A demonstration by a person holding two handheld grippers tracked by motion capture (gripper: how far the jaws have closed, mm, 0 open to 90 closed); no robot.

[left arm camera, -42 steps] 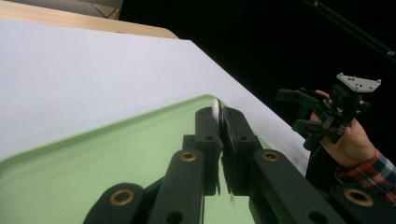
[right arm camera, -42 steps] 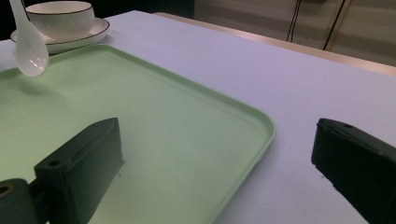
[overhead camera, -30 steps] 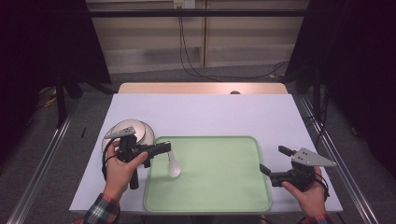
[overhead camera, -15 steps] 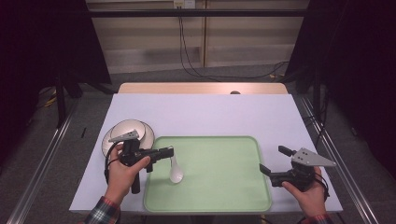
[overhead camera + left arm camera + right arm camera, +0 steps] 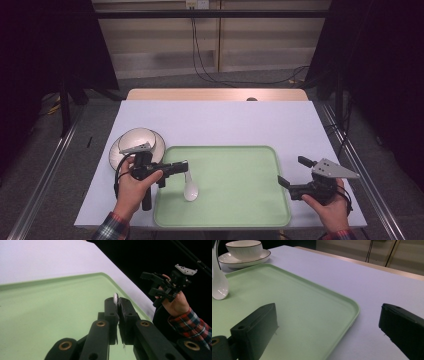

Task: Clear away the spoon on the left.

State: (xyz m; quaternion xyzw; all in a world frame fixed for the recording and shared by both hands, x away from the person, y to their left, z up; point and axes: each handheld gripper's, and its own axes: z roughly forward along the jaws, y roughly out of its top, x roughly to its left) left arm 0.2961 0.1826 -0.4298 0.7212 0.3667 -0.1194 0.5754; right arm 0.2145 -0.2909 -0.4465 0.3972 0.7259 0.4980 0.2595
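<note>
No brand, label or readable writing appears on any object here. The table (image 5: 225,120) has a pale lilac-white top with a strip of light wood along its far edge, and it stands on a grey floor between metal rails; behind it runs a beige panelled wall with black cables hanging down from a socket near the top, and dark curtains close in on both sides. A light green tray (image 5: 235,200) with a raised rim lies on the near half of the table. The left gripper (image 5: 186,166) reaches over the tray's left edge with its jaws clamped on the handle of a white ceramic spoon (image 5: 190,189); the spoon hangs handle-up, its bowl down at the tray surface, though whether it touches cannot be told. In the left gripper view the thin white handle (image 5: 115,299) sits pinched between the two black jaws. Just left of the tray, a white bowl (image 5: 138,140) with a dark rim line rests on a white saucer (image 5: 116,152); the right gripper view shows them at the tray's far corner. The right gripper (image 5: 292,172), held by the right hand (image 5: 327,207) at the tray's right edge, has its jaws wide apart and holds nothing, one jaw over the tray and the other over the bare table. Plaid sleeves cover both wrists.
</note>
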